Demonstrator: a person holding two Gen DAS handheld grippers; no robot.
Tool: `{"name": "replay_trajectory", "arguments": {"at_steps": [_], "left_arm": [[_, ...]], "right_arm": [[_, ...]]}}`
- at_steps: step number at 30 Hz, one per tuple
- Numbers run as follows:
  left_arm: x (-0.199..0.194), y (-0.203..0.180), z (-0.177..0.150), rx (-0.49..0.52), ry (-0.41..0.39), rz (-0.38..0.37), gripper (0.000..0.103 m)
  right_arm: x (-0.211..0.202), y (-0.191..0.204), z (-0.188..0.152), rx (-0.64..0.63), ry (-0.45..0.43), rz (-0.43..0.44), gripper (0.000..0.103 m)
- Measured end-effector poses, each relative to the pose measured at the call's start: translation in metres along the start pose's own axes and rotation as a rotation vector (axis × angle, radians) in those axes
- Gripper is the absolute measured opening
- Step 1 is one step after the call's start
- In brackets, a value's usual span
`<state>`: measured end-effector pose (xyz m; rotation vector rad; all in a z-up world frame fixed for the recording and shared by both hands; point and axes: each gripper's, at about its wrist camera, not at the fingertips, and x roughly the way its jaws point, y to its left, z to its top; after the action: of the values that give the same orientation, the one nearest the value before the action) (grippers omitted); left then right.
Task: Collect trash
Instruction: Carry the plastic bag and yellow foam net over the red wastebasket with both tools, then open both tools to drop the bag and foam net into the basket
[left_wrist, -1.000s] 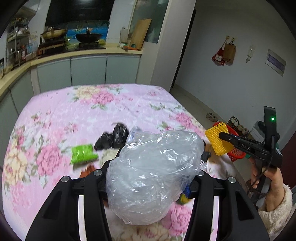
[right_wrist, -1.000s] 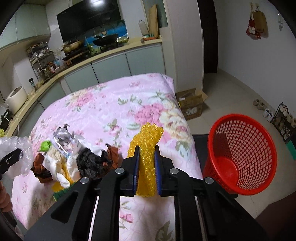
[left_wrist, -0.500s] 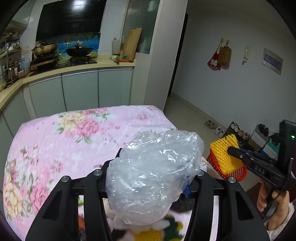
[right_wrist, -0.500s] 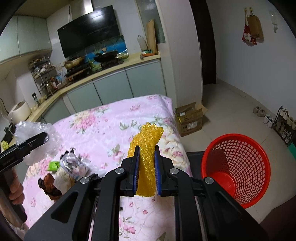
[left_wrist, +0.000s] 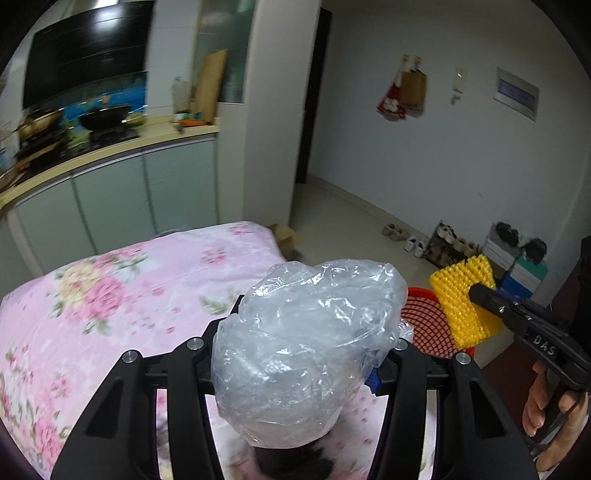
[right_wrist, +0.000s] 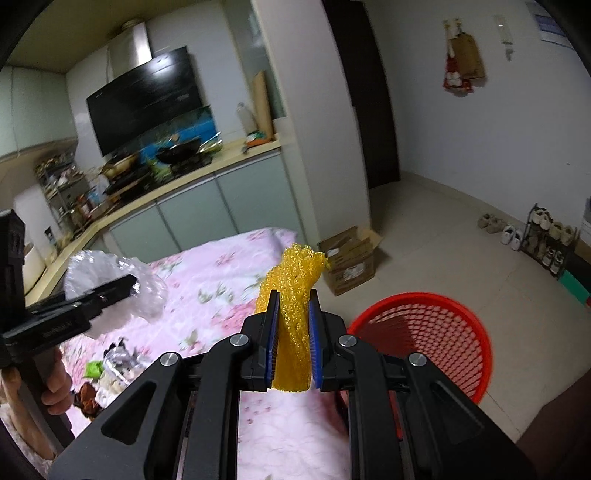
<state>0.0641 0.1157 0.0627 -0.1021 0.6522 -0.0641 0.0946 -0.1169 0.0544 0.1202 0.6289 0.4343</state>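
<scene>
- Item one: crumpled clear plastic bag (left_wrist: 310, 343), clamped between our left gripper (left_wrist: 299, 365) jaws and carried in the air above the near edge of the floral-covered table (left_wrist: 110, 295). We judge it very light, soft and slippery; it collapses under pressure, so a bite across its bunched middle holds best.
- Item two: yellow foam fruit net (right_wrist: 293, 325), pinched flat by our right gripper (right_wrist: 291, 343), whose jaws are fully closed on it, its top standing free above them. We judge it featherweight, springy, not fragile; any mid-length hold serves.
- Destination: red mesh basket (right_wrist: 436, 332) on the floor just beside the table's end, below and right of the net.
- Left on the table: a small heap of scraps (right_wrist: 107, 373), including a green piece and a foil wrapper, near the left hand (right_wrist: 55, 384).
- Changes over the last second: both grippers have swung off the heap toward the basket and risen; the heap has dropped out of the left view, and the basket now sits directly behind the bag there. Both grips are unchanged.
</scene>
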Motion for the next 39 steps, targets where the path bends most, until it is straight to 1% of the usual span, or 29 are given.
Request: {"name": "replay_trajectory", "arguments": {"at_steps": [5, 9, 13, 16, 22, 26, 29, 31, 32, 33, 34, 35, 37, 39], "left_arm": [[0.031, -0.04, 0.01, 0.055, 0.04, -0.068, 0.05], [0.056, -0.071, 0.011, 0.092, 0.086, -0.125, 0.05], [0.086, -0.108, 0.005, 0.161, 0.147, -0.167, 0.05], [0.109, -0.131, -0.001, 0.194, 0.192, -0.19, 0.05], [0.156, -0.154, -0.014, 0.19, 0.289, -0.224, 0.051], [0.182, -0.161, -0.025, 0.195, 0.346, -0.225, 0.052], [0.194, -0.162, -0.033, 0.197, 0.379, -0.223, 0.055], [0.198, -0.159, -0.037, 0.181, 0.392, -0.23, 0.062], [0.198, -0.157, -0.037, 0.175, 0.395, -0.232, 0.065], [0.198, -0.156, -0.038, 0.167, 0.397, -0.238, 0.069], [0.198, -0.154, -0.037, 0.157, 0.398, -0.245, 0.073], [0.197, -0.152, -0.037, 0.15, 0.398, -0.251, 0.074], [0.196, -0.15, -0.035, 0.141, 0.399, -0.262, 0.078], [0.194, -0.15, -0.034, 0.137, 0.395, -0.268, 0.08]], "right_arm": [[-0.012, -0.031, 0.003, 0.052, -0.027, -0.059, 0.015], [-0.017, -0.06, 0.0, 0.108, -0.028, -0.105, 0.015], [-0.015, -0.083, -0.009, 0.159, -0.008, -0.163, 0.015], [-0.007, -0.097, -0.017, 0.198, 0.022, -0.211, 0.015], [0.006, -0.121, -0.035, 0.267, 0.076, -0.272, 0.015], [0.019, -0.132, -0.042, 0.292, 0.112, -0.268, 0.015], [0.03, -0.136, -0.047, 0.306, 0.147, -0.241, 0.017], [0.034, -0.138, -0.047, 0.31, 0.16, -0.236, 0.024], [0.036, -0.14, -0.049, 0.319, 0.166, -0.228, 0.03], [0.037, -0.141, -0.049, 0.329, 0.169, -0.219, 0.034], [0.038, -0.142, -0.05, 0.342, 0.173, -0.214, 0.041], [0.038, -0.143, -0.051, 0.353, 0.172, -0.213, 0.046], [0.037, -0.144, -0.053, 0.368, 0.173, -0.206, 0.048], [0.036, -0.146, -0.056, 0.384, 0.175, -0.195, 0.051]]}}
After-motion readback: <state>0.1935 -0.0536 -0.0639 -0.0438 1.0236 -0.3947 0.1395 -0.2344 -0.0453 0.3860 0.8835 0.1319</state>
